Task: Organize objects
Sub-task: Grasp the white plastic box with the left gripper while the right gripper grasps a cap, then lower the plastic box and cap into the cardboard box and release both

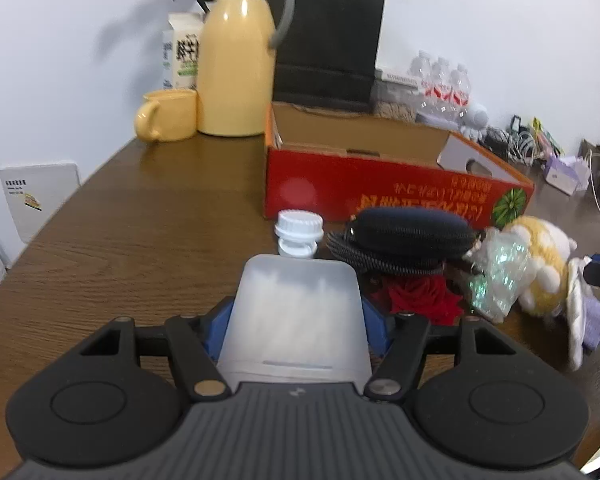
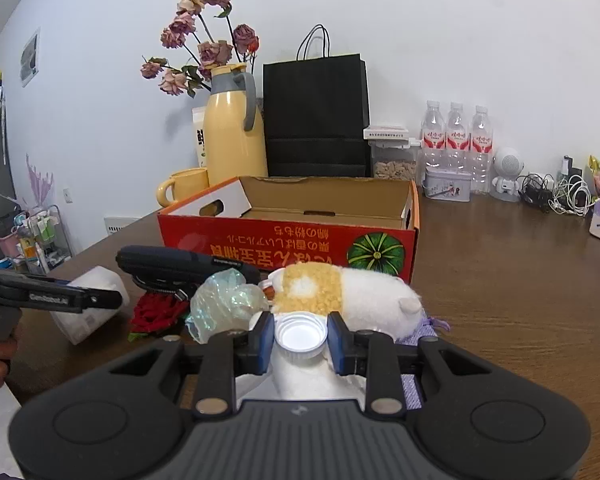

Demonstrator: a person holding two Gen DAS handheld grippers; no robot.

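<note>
My left gripper (image 1: 296,316) is shut on a translucent white bottle (image 1: 296,300), its blue pads (image 1: 216,332) against both sides and the white cap (image 1: 299,228) pointing away. In the right wrist view that bottle (image 2: 94,280) hangs at the left in the left gripper (image 2: 100,299), above the table. My right gripper (image 2: 300,338) is shut on a second white bottle (image 2: 300,334) at its ridged round top. An open red cardboard box (image 2: 260,246) stands just behind. Before it lie a black zip case (image 2: 180,264), a red rose (image 2: 152,314), a crinkled clear bag (image 2: 224,300) and a white-and-yellow plush toy (image 2: 340,292).
Along the wall stand a yellow thermos jug (image 1: 236,68), a yellow mug (image 1: 168,114), a black paper bag (image 2: 316,112), water bottles (image 2: 456,136) and a tangle of cables (image 2: 556,194). A coiled black cable (image 1: 364,258) lies under the case. Bare wooden tabletop (image 1: 140,220) stretches to the left.
</note>
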